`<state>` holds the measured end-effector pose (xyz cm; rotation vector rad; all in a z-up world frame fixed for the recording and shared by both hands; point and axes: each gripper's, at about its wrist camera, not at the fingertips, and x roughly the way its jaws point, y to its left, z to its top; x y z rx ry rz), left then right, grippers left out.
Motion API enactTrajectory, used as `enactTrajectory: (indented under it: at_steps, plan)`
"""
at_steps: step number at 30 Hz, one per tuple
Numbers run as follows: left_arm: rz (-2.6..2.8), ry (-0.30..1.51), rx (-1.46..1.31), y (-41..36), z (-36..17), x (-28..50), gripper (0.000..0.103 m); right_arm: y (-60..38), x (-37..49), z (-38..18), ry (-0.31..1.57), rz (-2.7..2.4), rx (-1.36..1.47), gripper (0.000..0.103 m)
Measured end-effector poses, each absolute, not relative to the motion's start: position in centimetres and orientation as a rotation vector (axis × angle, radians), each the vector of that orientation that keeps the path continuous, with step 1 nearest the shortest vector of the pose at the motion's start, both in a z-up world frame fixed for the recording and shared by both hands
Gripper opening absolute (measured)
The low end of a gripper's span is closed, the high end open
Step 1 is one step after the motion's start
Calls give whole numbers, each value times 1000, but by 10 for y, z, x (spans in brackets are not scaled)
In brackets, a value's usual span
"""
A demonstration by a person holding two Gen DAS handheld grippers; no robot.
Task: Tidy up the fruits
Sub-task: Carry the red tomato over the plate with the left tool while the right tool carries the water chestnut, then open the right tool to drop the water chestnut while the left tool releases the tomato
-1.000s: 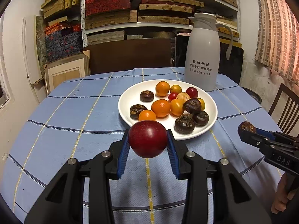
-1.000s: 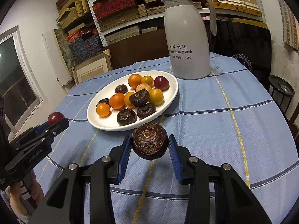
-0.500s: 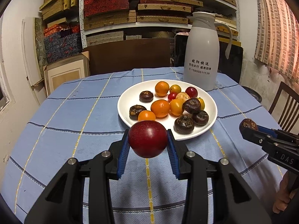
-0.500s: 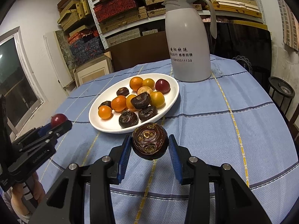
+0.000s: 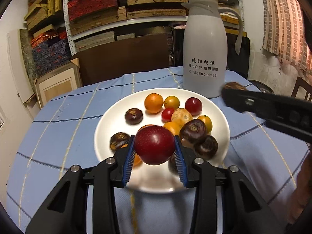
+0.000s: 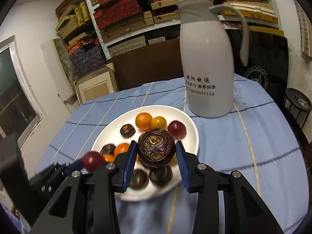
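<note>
A white plate [image 5: 117, 115] holds oranges, yellow and red small fruits and dark brown water chestnuts on the blue checked tablecloth. My left gripper [image 5: 154, 149] is shut on a dark red plum [image 5: 154, 144] and holds it above the plate's near edge. My right gripper [image 6: 156, 153] is shut on a dark brown water chestnut [image 6: 156, 149] above the plate [image 6: 181, 117]. The right gripper shows in the left wrist view [image 5: 232, 90] at the right, above the plate's far right rim. The left gripper with its plum [image 6: 92, 160] shows at the left of the right wrist view.
A tall white thermos jug [image 5: 204, 58] stands just behind the plate at the right; it also shows in the right wrist view [image 6: 208, 64]. Shelves of boxes stand behind the table. A wooden chair [image 5: 301, 88] is at the far right.
Both grippers have moved forward and now hang over the plate with their fruits still held. The plate and jug look nearer in both views.
</note>
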<state>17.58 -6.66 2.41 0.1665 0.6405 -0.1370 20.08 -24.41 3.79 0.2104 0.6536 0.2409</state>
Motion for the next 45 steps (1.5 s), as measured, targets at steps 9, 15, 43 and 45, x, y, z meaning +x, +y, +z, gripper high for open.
enactTrajectory:
  at_steps: [9,15,43,45]
  plan:
    - [-153,663,187,-80,2,205,37,-227,240,21,692,250,203,41]
    - [-156,675,191,-80,-5,208,37,-222,246,16,699,253,192,41]
    - [-123,639,219,-81,-6,203,75,-220,257,5,717,243,192,58]
    - [-115,630,231,-81,-3,199,77,-222,256,8,711,241,196,58]
